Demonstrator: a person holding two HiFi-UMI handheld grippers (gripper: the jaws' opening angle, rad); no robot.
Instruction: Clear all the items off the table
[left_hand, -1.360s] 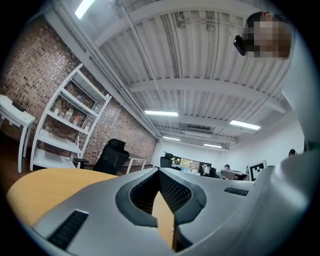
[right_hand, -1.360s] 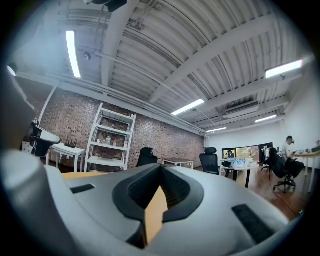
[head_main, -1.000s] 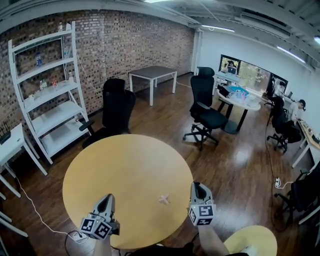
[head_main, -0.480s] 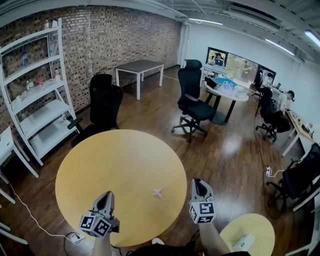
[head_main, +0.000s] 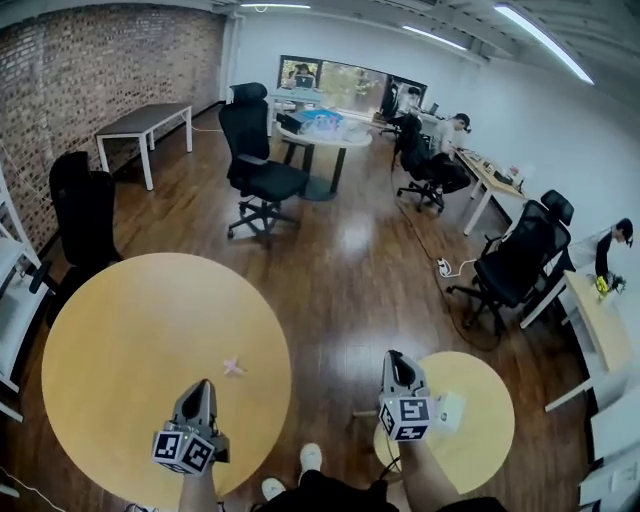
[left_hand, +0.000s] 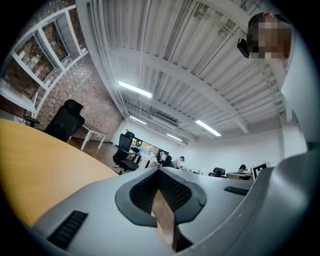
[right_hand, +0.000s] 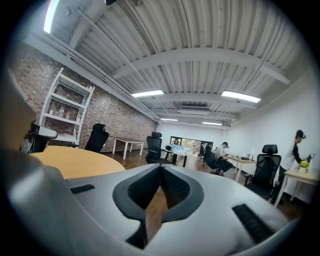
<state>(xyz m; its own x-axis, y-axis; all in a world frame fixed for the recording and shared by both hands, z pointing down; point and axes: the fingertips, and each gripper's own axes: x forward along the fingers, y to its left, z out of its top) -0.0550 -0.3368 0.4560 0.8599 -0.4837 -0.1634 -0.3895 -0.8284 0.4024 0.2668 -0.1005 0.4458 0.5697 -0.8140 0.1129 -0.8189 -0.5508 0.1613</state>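
**Both tongs closed on nothing**

Holds the left tongs (head_main: 199, 388) at the lower left of the head view and the right tongs (head_main: 393, 360) at the lower right, well apart, both aimed up-frame. Presses the jaws of each pair together, with nothing between them. Reaches in from the bottom edge with the left forearm (head_main: 198, 492) and the right forearm (head_main: 418, 482).

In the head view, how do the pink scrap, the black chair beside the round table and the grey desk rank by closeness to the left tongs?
From the left tongs:
1. pink scrap, on the round table, just ahead.
2. black chair, past the table's far left edge.
3. grey desk, far back by the brick wall.
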